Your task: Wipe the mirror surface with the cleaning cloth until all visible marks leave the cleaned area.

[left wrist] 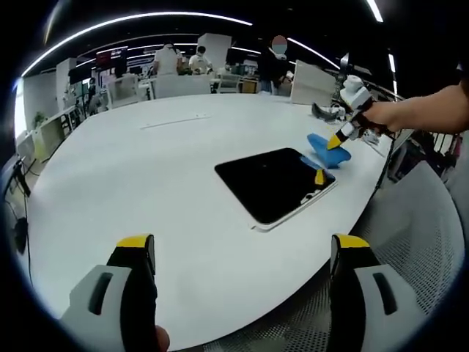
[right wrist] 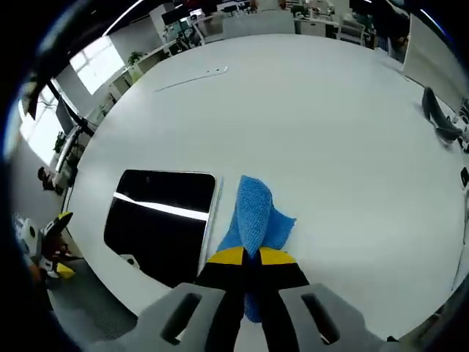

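The right gripper was down at the white table, its two yellow-tipped jaws pressed together with the blue cleaning cloth pinched between them. In the right gripper view the cloth ran out from the jaw tips, bunched and folded, lying on the table top just beside the mirror. The cloth's near edge met the mirror's pale frame, while the dark glass itself lay bare off to the left of the jaws, carrying a bright streak of reflected ceiling light.

In the left gripper view the left gripper hung back at the table's near edge, its jaws set wide apart with nothing between them. The mirror lay flat ahead of it, well apart from those jaws and a little right of centre. Beyond the mirror's far corner sat the cleaning cloth, and the right gripper came in from the right, held by a person's hand, its yellow tip on the cloth. A yellow reflection showed in the glass near that corner.

A dark object rested on the table's far right side. People stood among desks in the background.
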{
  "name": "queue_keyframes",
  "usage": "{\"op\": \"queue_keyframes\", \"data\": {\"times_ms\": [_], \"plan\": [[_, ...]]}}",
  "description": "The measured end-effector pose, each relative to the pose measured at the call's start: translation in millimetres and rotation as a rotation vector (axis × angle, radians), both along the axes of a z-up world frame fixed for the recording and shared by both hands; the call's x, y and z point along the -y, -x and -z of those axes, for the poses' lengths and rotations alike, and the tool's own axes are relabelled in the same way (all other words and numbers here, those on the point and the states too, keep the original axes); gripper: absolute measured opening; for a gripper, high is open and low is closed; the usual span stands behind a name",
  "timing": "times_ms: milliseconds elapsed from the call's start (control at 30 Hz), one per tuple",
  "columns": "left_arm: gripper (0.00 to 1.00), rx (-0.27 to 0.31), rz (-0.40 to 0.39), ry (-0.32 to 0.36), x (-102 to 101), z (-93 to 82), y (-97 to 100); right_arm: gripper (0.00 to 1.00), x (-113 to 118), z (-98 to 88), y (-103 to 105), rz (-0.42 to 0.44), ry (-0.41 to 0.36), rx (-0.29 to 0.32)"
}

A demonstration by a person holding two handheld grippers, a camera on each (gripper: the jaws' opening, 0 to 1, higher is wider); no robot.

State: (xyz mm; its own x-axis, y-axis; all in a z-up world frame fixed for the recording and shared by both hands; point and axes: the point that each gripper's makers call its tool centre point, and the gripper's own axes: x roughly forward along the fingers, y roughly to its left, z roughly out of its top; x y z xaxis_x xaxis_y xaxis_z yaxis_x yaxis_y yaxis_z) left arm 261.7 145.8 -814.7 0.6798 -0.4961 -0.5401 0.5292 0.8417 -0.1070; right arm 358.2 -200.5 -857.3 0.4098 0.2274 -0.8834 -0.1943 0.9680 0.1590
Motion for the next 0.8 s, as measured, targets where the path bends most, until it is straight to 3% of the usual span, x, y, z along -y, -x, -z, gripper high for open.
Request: {"op": "queue_keyframes", "data": {"times_ms": [67, 233, 333, 500, 600, 667, 733, 800], "plan": [[0.99, 0.001, -0.003, -0.002, 0, 0.0, 0.0, 0.0, 3, 2.7, 5, -0.046, 0.038, -0.006], [0.99, -0.001, -0.003, -0.007, -1, 0.4, 0.6, 0.0, -2, 20.9, 12, -0.056, 0.05, -0.03], [0.99, 0.003, -0.008, -0.008, -2, 0.4, -0.2, 0.0, -2, 19.2, 12, -0.067, 0.059, -0.014], [0.99, 0.001, -0.012, -0.009, -2, 0.4, -0.3, 0.0, -3, 18.3, 14, 0.02, -0.043, -0.04], [0.99, -0.004, -0.011, -0.013, -2, 1.8, 0.1, 0.0, -2, 19.7, 13, -0.01, -0.056, -0.017], [0.99, -0.005, -0.01, -0.016, -2, 1.7, 0.4, 0.0, -3, 19.0, 14, -0.107, -0.026, 0.031], [0.99, -0.005, -0.011, -0.013, -2, 1.3, 0.0, 0.02, -2, 17.6, 14, -0.081, -0.042, 0.039], [0.99, -0.004, -0.008, -0.014, -2, 1.3, 0.3, 0.12, -2, 7.7, 5, -0.081, -0.047, 0.121]]}}
